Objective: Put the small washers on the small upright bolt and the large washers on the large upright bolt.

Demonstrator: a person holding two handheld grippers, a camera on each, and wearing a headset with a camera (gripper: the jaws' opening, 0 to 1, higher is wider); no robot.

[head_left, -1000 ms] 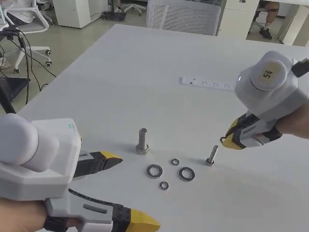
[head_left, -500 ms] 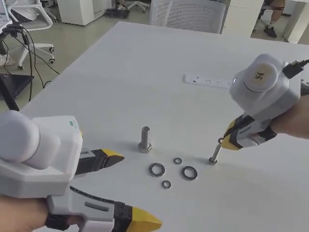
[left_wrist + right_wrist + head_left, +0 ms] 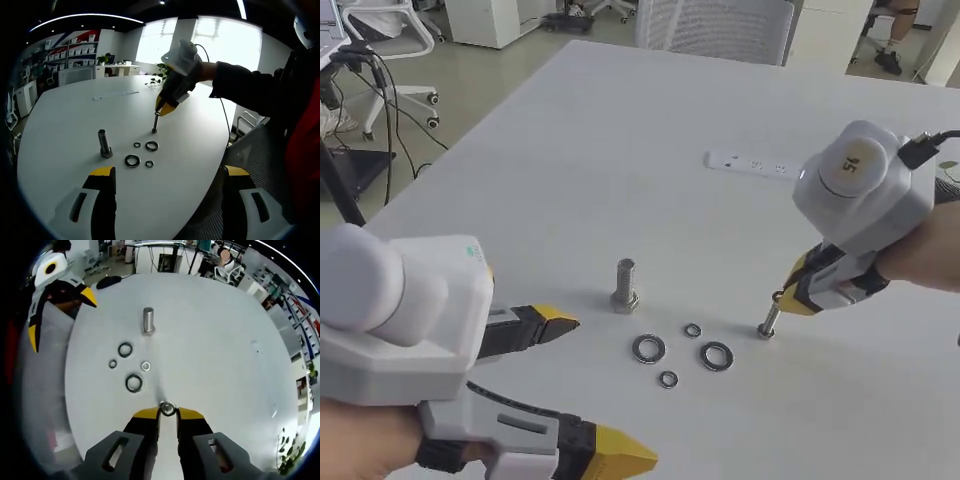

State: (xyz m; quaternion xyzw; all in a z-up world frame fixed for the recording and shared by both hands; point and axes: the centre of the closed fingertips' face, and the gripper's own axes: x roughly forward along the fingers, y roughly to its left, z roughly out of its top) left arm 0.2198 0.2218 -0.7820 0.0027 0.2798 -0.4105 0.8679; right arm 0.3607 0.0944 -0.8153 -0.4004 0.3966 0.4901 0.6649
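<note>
Bench (image 3: 620, 150) of white colour carries all the parts in the head view. The large bolt (image 3: 627, 285) stands upright on its six-sided head, grey metal with thread on the upper part. Well to its right stands the small bolt (image 3: 768, 322), thin and leaning a little. Between the two bolts and a bit nearer to the person, four loose rings lie flat: two large washers (image 3: 648, 349) and two small washers (image 3: 692, 330), all dark grey and apart from each other. The right gripper (image 3: 788, 297) has its yellow tips at the top of the small bolt. The left gripper (image 3: 598, 392) is low on the left, well apart from the parts, its jaws wide and holding nothing. A power strip (image 3: 755, 163) lies far behind.

In the left gripper view the own jaws stand wide at the bottom. The large bolt is on the left, the loose washers in the middle, and the right gripper over the small bolt beyond.

In the right gripper view the jaws are narrow and pinch a small washer (image 3: 168, 408), a shiny ring. Whether it already sits around the bolt I cannot tell.
</note>
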